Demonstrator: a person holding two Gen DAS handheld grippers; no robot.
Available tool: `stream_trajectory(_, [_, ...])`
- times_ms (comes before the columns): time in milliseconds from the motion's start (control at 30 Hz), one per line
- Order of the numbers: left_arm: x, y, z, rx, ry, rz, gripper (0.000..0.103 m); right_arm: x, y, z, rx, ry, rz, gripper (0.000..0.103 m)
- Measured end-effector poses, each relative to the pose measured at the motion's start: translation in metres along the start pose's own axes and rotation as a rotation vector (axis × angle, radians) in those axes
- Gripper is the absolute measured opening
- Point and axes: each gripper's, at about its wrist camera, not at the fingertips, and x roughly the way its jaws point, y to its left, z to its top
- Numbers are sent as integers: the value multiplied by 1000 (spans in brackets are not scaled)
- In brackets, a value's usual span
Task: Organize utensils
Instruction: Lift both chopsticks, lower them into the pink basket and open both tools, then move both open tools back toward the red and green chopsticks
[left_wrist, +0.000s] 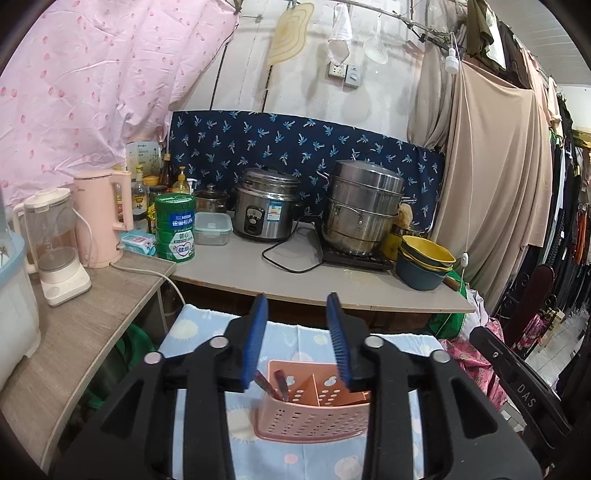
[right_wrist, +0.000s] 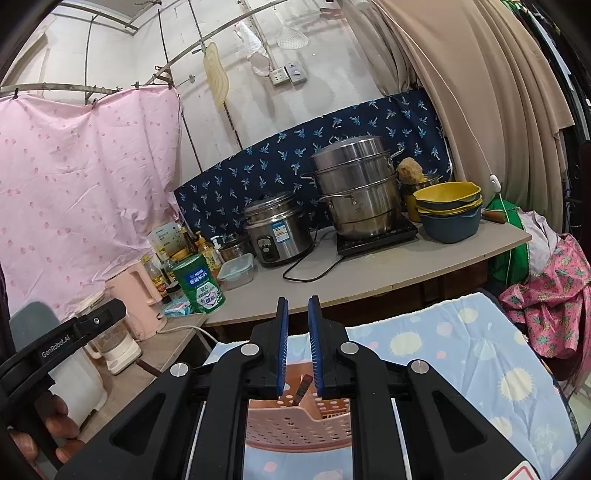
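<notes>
A pink perforated utensil holder (left_wrist: 314, 417) stands on a light blue patterned cloth (left_wrist: 207, 332), right under both grippers. Two dark red utensil handles (left_wrist: 276, 386) stick up from its left compartment. My left gripper (left_wrist: 297, 300) hangs above the holder, open, with nothing between its blue pads. In the right wrist view the same holder (right_wrist: 295, 424) shows below my right gripper (right_wrist: 298, 301). Its pads stand a narrow gap apart and press on nothing. One reddish handle (right_wrist: 303, 384) rises from the holder behind that gap. A hand (right_wrist: 55, 424) holds the left gripper's body (right_wrist: 70, 336).
Behind the cloth runs a grey counter (left_wrist: 236, 266) with a rice cooker (left_wrist: 264, 206), a stacked steel steamer (left_wrist: 364, 206), yellow and blue bowls (left_wrist: 424, 262), a green tin (left_wrist: 175, 229) and a lidded box (left_wrist: 213, 229). A pink kettle (left_wrist: 101, 218) and a blender (left_wrist: 55, 247) stand left.
</notes>
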Motion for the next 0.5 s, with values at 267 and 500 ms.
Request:
stream_trajectory(267, [-32,2,-9,15,24,0,34,-37,2,-11,8,13,18,20])
stream_trajectory(500, [-73,3,-42,36,110,-11,35,-83,3,-46,1,99,33,22])
